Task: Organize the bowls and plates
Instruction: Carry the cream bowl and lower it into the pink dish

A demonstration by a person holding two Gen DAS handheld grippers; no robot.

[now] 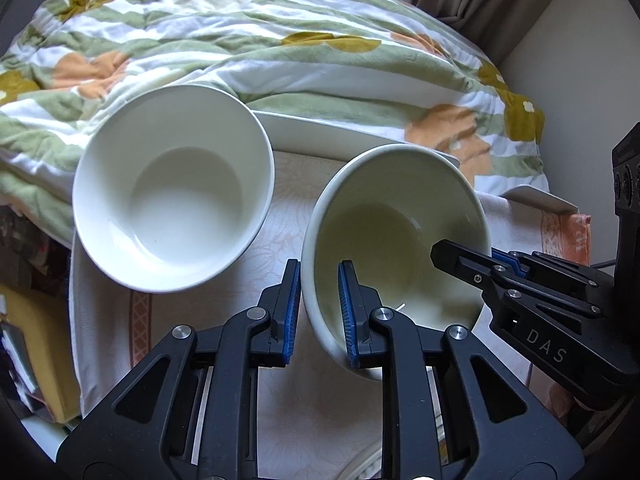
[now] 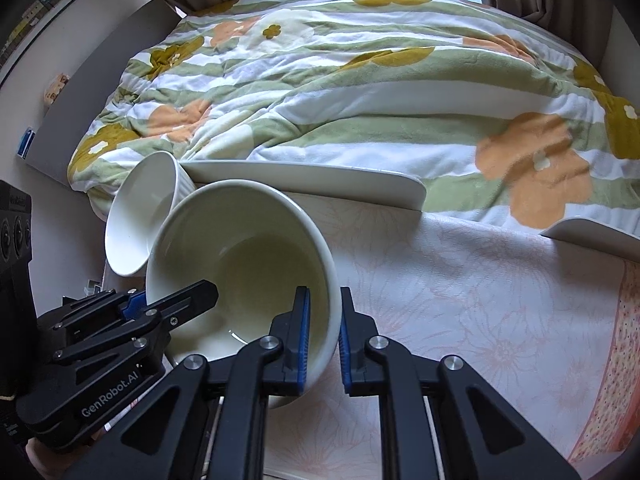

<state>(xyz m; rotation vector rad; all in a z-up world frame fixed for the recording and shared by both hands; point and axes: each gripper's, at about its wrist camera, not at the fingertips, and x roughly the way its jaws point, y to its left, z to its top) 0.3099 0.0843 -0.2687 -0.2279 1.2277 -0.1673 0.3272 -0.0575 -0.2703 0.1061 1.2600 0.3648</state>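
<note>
A: Left tongs (image 1: 319, 312) pinch the near-left rim of the cream glazed ceramic bowl (image 1: 400, 216), one pad outside, one inside. Both point steeply down.

B: Right tongs (image 2: 323, 336) clamped on the same bowl's opposite rim.

A: Bowl's on the pale floral-cloth tabletop (image 2: 460, 300), tilted. White ribbed ceramic bowl (image 1: 172, 188) just left.

B: Flowered quilt (image 2: 340, 92) on the bed behind. Open cloth to the right.

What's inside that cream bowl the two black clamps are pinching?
Nothing but bare glaze shows inside the cream bowl. The left gripper and right gripper each have one finger inside the wall. Those fingers hide small patches of the inside.
</note>
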